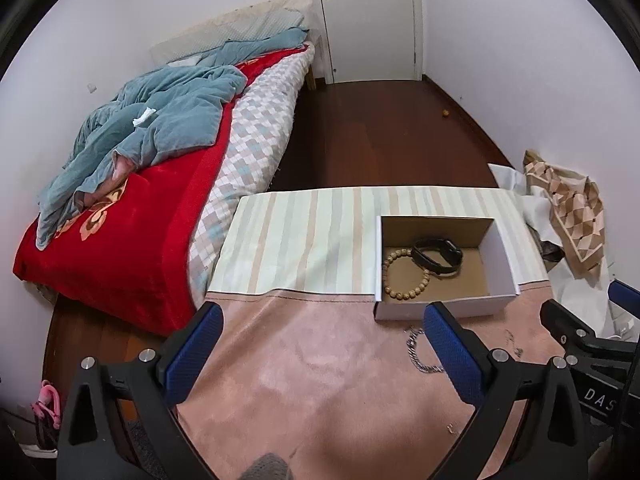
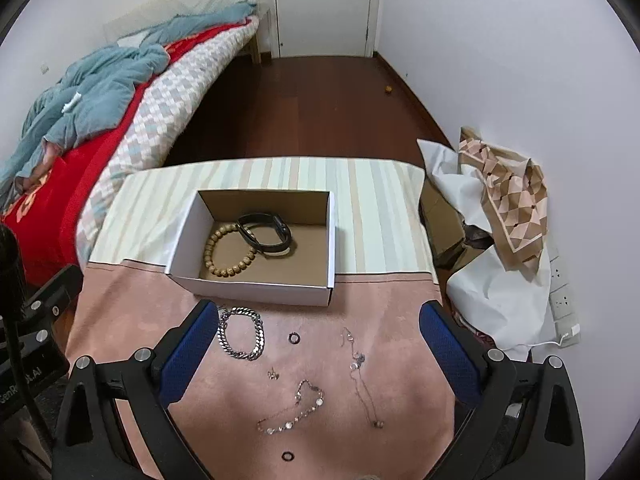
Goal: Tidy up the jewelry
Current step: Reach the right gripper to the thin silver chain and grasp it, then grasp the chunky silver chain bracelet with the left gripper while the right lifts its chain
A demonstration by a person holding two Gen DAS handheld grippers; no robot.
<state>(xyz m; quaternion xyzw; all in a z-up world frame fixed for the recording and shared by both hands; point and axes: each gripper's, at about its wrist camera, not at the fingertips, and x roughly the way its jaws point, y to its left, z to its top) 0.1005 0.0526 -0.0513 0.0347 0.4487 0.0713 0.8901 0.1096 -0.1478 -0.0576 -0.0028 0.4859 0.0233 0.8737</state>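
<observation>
A white cardboard box (image 2: 256,292) stands on the table and holds a wooden bead bracelet (image 2: 228,252) and a black band watch (image 2: 266,236); the box also shows in the left wrist view (image 1: 444,308). On the pink cloth (image 2: 380,300) in front lie a silver chain bracelet (image 2: 242,338), a dark ring (image 2: 295,337), a small earring (image 2: 273,375), a beaded bracelet (image 2: 294,412), a thin necklace (image 2: 360,372) and another ring (image 2: 287,456). My right gripper (image 2: 318,334) is open above them, empty. My left gripper (image 1: 322,334) is open and empty, left of the box.
A bed with a red blanket (image 1: 120,240) and teal quilt (image 1: 152,128) stands at the left. White bags and a patterned scarf (image 2: 508,200) are piled at the right by the wall. A striped cloth (image 2: 360,200) covers the table's far half. A closed door (image 1: 368,20) is behind.
</observation>
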